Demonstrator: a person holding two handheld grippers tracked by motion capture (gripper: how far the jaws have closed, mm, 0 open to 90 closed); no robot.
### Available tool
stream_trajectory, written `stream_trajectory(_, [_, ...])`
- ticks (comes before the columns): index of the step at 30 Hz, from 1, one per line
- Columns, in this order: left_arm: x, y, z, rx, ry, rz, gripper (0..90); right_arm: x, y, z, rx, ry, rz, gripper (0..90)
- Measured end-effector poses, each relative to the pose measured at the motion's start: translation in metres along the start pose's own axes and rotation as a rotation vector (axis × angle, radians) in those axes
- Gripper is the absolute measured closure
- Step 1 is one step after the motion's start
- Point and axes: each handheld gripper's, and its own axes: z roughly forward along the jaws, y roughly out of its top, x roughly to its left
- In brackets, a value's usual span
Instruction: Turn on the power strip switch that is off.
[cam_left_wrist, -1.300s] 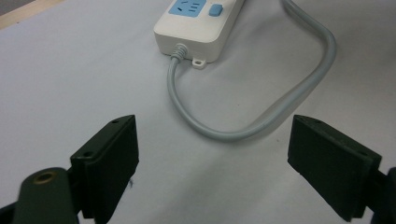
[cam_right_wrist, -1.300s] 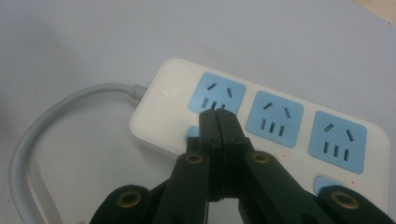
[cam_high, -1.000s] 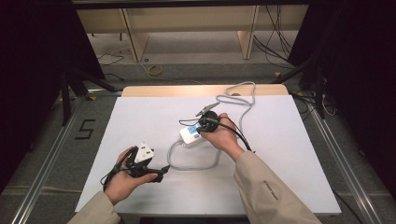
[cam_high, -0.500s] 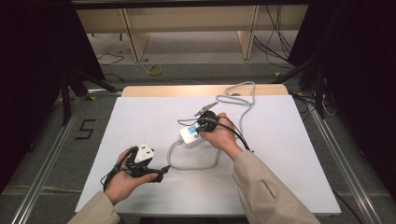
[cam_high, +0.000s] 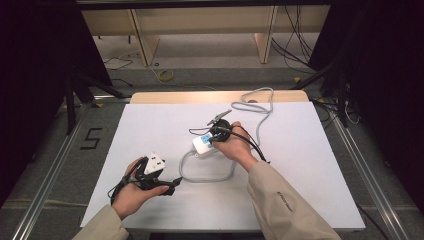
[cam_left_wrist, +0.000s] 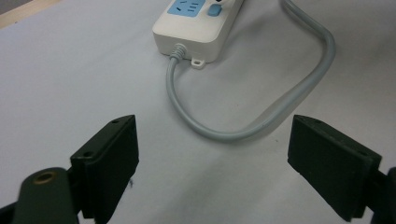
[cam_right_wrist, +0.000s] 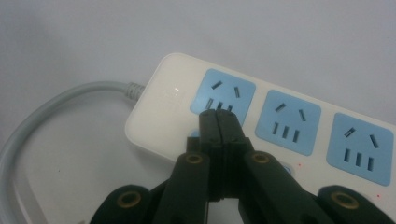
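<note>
Two tongs at work over one white table (cam_high: 310, 165). High view: power strip (cam_high: 204, 145) lies near the table's middle, long axis slanting from near-left toward far-right, its far part hidden under the right hand (cam_high: 235, 146). Grey cable (cam_high: 207, 177) leaves the strip's near end, loops toward the person and swings back up past the hand to the table's far edge. Right tongs (cam_high: 214, 138) sit directly on the strip. Left tongs (cam_high: 165, 184) rest low in the left hand (cam_high: 131, 192) at the near-left, well apart from the strip, tips aimed right, toward the cable loop.

Left gripper view: jaws spread wide, nothing between them. Power strip (cam_left_wrist: 198, 23) lies ahead and slightly right, cable-entry end nearest; cable (cam_left_wrist: 243, 133) curves across just beyond the jaw tips. A blue switch button (cam_left_wrist: 214, 10) shows beside the first socket.

Right gripper view: right tongs (cam_right_wrist: 219, 119) pressed together, pinching nothing, tips poised at the lower edge of the first blue socket (cam_right_wrist: 223, 97), the one nearest the cable end. Whether they touch the face I cannot tell. Two more sockets run off to the right along the strip's length.

Judgement: right hand is much the nearer; the coming move looks like a press or poke downward on the strip's cable end, near socket or switch. Left tongs would have to travel forward and right to steady the strip.
</note>
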Motion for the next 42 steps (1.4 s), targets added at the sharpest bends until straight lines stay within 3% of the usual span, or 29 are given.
stream_trajectory(27, [-0.0002,0.0002,0.0002,-0.001,-0.002,0.002,16.1,0.0038,0.0051,0.0055,0.031,-0.001,-0.024,90.0])
stream_trajectory(42, [-0.0006,0.0003,0.0002,-0.002,-0.002,0.003,16.1,0.0046,0.0064,0.0067,0.047,-0.008,-0.009,90.0])
